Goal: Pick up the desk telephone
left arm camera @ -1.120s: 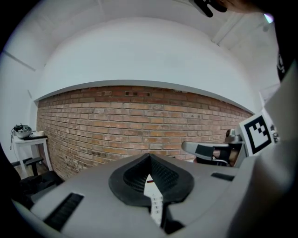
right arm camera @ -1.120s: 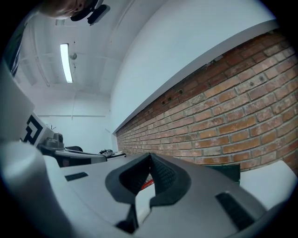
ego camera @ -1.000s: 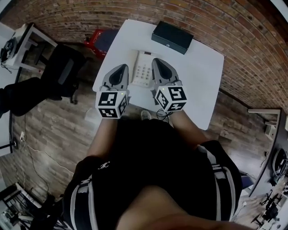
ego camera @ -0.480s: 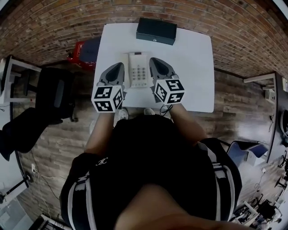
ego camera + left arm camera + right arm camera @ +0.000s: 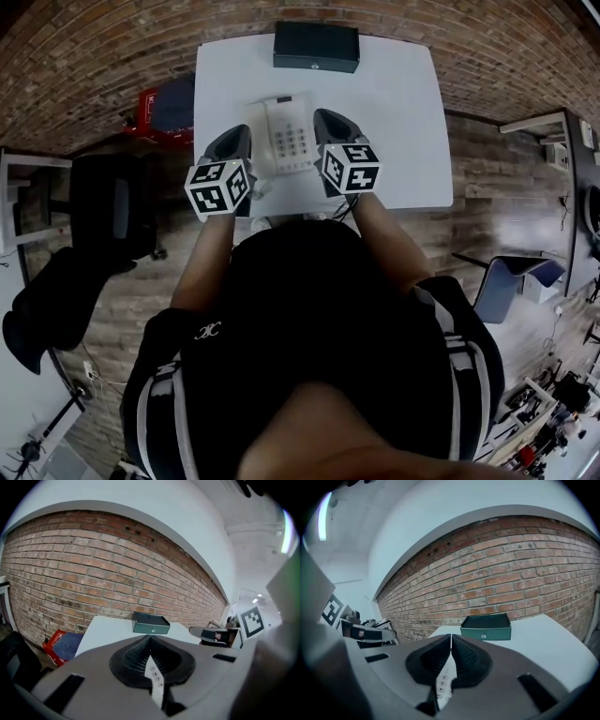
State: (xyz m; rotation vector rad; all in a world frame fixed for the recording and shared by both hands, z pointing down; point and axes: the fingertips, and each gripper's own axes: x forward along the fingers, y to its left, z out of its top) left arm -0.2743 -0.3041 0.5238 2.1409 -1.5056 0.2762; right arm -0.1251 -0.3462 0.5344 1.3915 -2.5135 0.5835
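The white desk telephone (image 5: 286, 141) lies in the middle of the white desk (image 5: 403, 122), keypad up. My left gripper (image 5: 241, 132) is just left of it and my right gripper (image 5: 326, 115) just right of it, both pointing toward the brick wall. Both are shut with nothing between the jaws. In the left gripper view the shut left gripper (image 5: 149, 637) shows a strip of the telephone's keys (image 5: 155, 679) below its jaws. The right gripper (image 5: 451, 636) shows the telephone's keys (image 5: 443, 682) the same way. Whether either gripper touches the phone cannot be told.
A dark green box (image 5: 316, 47) stands at the desk's far edge (image 5: 151, 623) (image 5: 486, 626). On the floor, a red case (image 5: 155, 105) lies left of the desk. A black chair (image 5: 111, 206) stands nearer left, another chair (image 5: 511, 281) at right.
Both grippers have sunk toward the desk and tipped downward, staying on either side of the telephone. Both stayed shut. The head view has swung so the desk sits higher in the picture.
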